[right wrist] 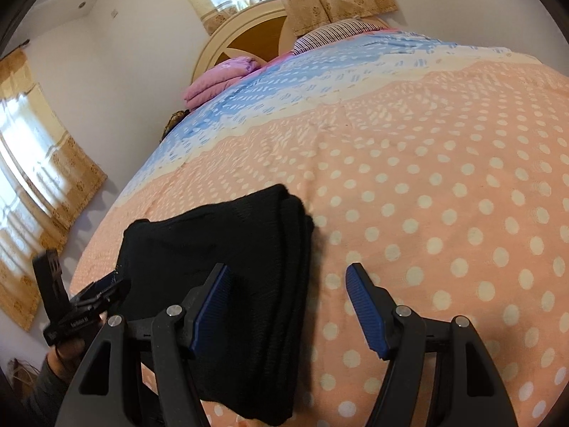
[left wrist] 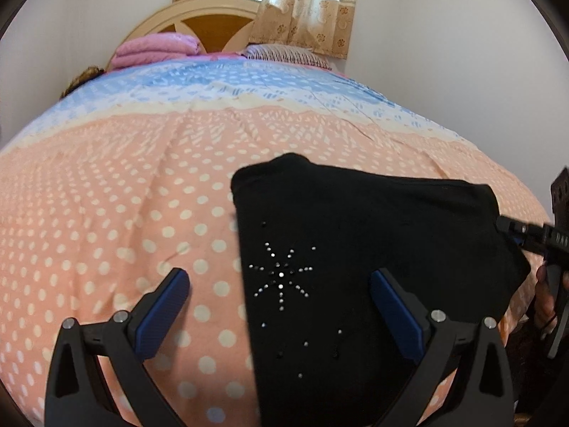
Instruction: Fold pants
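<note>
Black knit pants [left wrist: 359, 249] are seen folded into a thick, layered stack on the peach polka-dot bedspread [left wrist: 106, 213], with a rhinestone starburst [left wrist: 281, 277] shown on top. Both the left gripper [left wrist: 279, 284] and right gripper [right wrist: 286, 281] are spread wide above the fabric, nothing pinched.

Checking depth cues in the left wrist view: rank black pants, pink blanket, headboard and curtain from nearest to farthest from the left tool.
1. Black pants: folded, right under the open left tool, on its right side.
2. Pink blanket: far end of the bed, left.
3. Headboard: just behind the blanket, centre.
4. Curtain: on the wall beyond, upper right.
</note>
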`<state>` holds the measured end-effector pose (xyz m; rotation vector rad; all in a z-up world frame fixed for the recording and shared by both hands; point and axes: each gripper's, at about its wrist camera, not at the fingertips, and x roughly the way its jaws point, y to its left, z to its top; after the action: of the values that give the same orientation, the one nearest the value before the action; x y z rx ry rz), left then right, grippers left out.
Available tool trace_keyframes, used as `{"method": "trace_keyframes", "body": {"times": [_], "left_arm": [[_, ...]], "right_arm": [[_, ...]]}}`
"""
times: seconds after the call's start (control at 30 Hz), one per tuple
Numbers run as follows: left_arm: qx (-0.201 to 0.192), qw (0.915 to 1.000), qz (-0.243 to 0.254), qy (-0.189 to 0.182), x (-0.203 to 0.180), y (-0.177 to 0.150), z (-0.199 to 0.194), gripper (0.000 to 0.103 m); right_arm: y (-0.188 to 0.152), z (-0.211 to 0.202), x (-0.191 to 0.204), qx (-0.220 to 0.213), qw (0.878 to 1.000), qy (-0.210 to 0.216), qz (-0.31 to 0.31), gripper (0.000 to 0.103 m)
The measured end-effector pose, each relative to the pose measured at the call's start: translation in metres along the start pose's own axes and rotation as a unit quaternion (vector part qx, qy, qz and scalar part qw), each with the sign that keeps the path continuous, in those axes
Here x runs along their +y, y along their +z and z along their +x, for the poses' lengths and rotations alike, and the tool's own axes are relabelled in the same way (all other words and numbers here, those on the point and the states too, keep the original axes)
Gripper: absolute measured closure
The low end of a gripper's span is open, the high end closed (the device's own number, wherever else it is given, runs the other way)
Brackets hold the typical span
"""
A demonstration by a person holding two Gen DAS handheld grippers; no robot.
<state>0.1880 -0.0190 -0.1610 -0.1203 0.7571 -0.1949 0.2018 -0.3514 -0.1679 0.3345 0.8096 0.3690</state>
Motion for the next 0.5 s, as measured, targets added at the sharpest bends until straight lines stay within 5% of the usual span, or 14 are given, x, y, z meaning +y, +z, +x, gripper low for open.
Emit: {"method": "trace_keyframes", "body": {"times": [0.33,0.4,0.5], "left_arm": [[0.021,0.9990,-0.011,-0.038,0.008,0.004,0.006,0.000],[0.020,0.9987,-0.007,-0.046,0.009,0.005,0.006,0.000],[0.014,0.9981,-0.005,-0.059,0.009,0.004,0.005,0.002]], "right_arm": [[-0.004,0.010,0.004,0.000,1.000,0.018,0.003,0.038],[-0.003,0.012,0.003,0.006,0.999,0.033,0.010,0.054],[-0.003,0.013,0.000,0.011,0.998,0.052,0.025,0.058]]}}
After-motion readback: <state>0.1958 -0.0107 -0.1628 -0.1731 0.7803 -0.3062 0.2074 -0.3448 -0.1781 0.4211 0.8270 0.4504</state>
